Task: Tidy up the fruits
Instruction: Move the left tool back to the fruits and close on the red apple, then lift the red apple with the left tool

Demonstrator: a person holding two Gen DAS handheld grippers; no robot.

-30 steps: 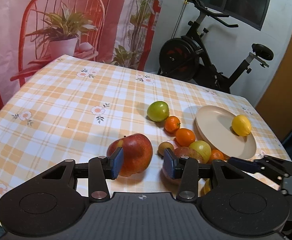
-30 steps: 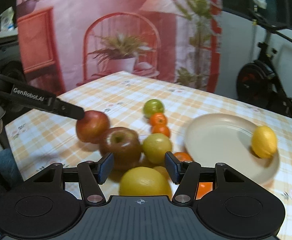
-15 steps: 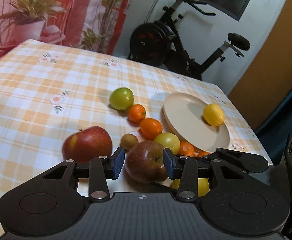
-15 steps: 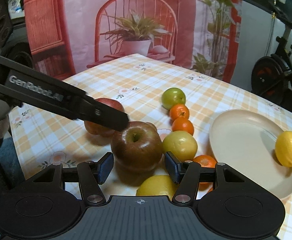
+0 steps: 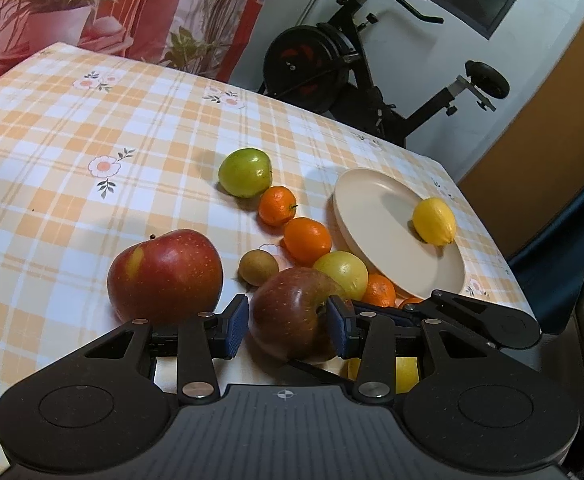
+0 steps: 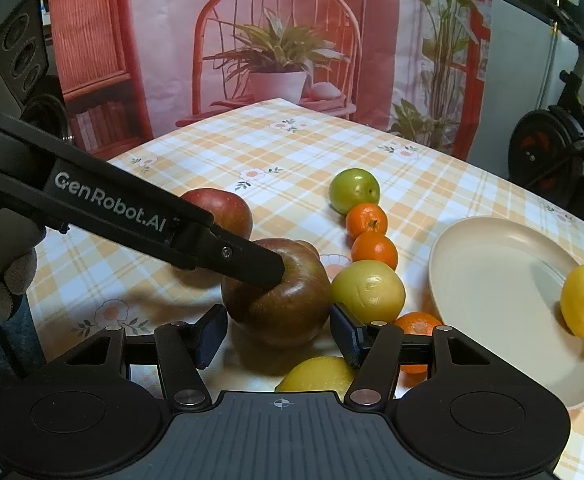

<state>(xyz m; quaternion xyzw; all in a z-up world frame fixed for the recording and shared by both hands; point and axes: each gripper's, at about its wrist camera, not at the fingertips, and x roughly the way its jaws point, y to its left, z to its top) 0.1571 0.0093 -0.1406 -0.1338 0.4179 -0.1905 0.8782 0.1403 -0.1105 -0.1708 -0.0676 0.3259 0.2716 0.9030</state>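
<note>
Your left gripper (image 5: 288,330) has its jaws around the dark red apple (image 5: 294,314), the blue pads close on either flank, though you cannot tell whether they press or just bracket it. Your right gripper (image 6: 278,336) faces the same apple with its jaws set wider and a gap on each side, so it holds nothing; both tools crowd one fruit. The apple sits on the checked table (image 5: 92,128) near its front edge, just beside the brighter red apple (image 5: 164,276) and the yellow-green fruit (image 5: 342,274). The cream plate (image 5: 372,208) lies toward the right edge with one lemon (image 5: 434,221) on it, likely the target. Another yellow fruit (image 6: 318,376) is half hidden under the right gripper, and a tangerine (image 6: 418,326) is cut off behind its finger.
</note>
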